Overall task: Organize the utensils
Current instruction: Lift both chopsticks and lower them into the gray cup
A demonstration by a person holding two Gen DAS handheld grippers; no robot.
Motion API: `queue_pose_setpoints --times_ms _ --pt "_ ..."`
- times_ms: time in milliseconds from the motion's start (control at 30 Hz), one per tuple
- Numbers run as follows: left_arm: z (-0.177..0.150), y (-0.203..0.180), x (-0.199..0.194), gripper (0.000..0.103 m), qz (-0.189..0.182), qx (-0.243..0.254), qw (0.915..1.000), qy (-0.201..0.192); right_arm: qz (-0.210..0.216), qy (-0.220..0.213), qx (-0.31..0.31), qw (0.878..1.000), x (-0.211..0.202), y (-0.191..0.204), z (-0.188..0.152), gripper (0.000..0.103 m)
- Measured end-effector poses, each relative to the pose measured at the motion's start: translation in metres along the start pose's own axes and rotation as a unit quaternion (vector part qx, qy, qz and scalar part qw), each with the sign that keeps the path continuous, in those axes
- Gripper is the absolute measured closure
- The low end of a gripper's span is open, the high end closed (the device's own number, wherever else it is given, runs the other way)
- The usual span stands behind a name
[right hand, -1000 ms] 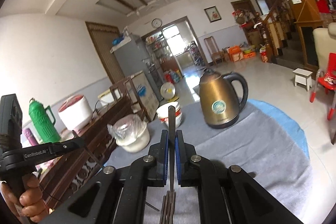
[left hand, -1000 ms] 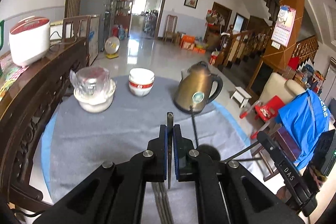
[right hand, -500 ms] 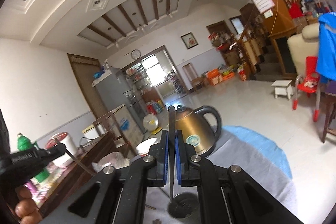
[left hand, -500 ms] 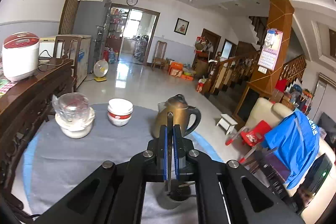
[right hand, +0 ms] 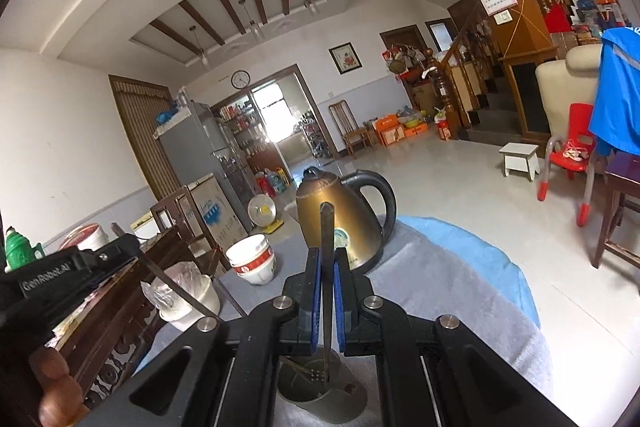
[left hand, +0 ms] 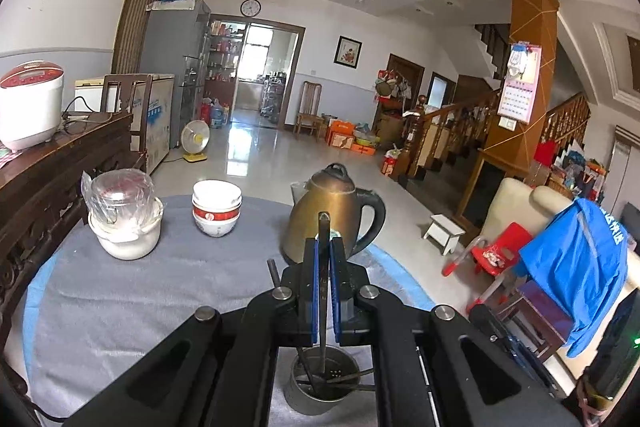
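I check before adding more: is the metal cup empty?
Not empty. Thin dark sticks already lie inside the metal cup, crossing at its bottom.

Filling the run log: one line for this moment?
left gripper: shut on chopstick | right gripper: shut on chopstick | both tips over metal holder | kettle behind

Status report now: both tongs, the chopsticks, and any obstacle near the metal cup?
Left tongs shut on a chopstick, tip in metal cup. Right tongs shut on another chopstick, over the cup. Kettle behind, clear.
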State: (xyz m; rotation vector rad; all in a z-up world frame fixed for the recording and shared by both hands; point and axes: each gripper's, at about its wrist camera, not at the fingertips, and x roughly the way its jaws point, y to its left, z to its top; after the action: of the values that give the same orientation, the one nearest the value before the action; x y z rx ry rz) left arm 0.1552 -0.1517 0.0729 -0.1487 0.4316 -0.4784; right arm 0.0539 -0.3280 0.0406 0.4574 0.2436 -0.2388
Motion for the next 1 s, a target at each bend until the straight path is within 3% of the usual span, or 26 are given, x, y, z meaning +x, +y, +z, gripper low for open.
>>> queue_pose_setpoints --times_ms 400,1000 --pt "-0.022 0.011 0.024 0.097 0.016 -0.005 0.9992 0.035 -0.001 0.025 0.001 1.000 0.010 0.000 -0.011 0.097" --pt "-0.021 0.019 0.025 0.097 0.015 -0.022 0.9991 0.035 0.002 0.014 0.009 1.000 0.005 -0.002 -0.008 0.097"
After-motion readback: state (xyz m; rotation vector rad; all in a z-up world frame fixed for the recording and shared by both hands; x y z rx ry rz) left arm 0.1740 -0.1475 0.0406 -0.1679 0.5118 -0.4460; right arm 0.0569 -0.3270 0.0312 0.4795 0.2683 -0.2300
